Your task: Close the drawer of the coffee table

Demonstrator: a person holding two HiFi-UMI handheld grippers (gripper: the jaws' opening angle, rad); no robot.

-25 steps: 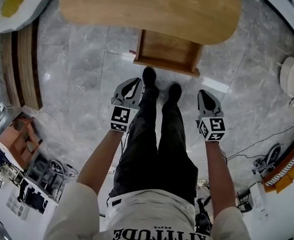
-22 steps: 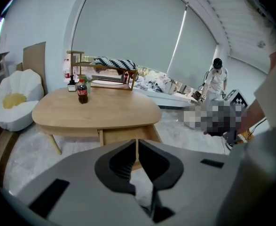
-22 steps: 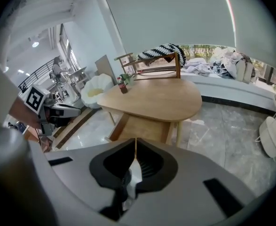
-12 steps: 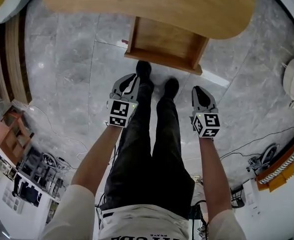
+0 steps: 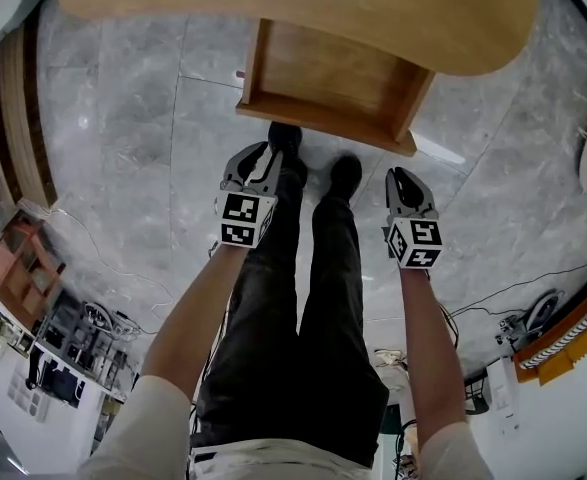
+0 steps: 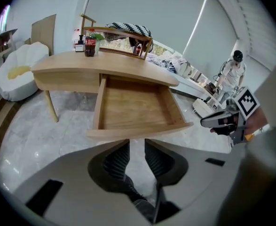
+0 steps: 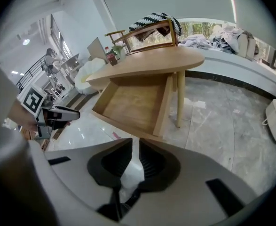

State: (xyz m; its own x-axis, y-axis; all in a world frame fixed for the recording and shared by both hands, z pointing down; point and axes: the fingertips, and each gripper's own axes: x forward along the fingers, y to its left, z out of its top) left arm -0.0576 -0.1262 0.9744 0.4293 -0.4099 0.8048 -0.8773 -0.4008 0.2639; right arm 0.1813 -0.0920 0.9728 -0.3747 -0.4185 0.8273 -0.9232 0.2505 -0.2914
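The light wooden coffee table [image 5: 293, 8] stands ahead with its drawer [image 5: 328, 83] pulled far out and empty. In the head view my left gripper [image 5: 270, 154] hangs just short of the drawer's front panel near its left half, and my right gripper [image 5: 402, 176] hangs short of the right corner. Neither touches the drawer. In the left gripper view the jaws [image 6: 137, 147] stand apart below the drawer [image 6: 133, 109]. The right gripper's jaws [image 7: 135, 147] show a narrower gap below the drawer [image 7: 133, 102]. Both pairs of jaws have just been opening, with nothing between them.
The person's dark shoes [image 5: 345, 173] stand on the grey marble floor between the grippers, close to the drawer front. Bottles [image 6: 90, 36] and a chair [image 6: 128, 32] are at the table's far side. A white beanbag [image 6: 20, 69] lies left, cables [image 5: 513, 318] right.
Both grippers have come down and closer to the drawer front, and the drawer looks larger in the head view. The drawer has stayed open.
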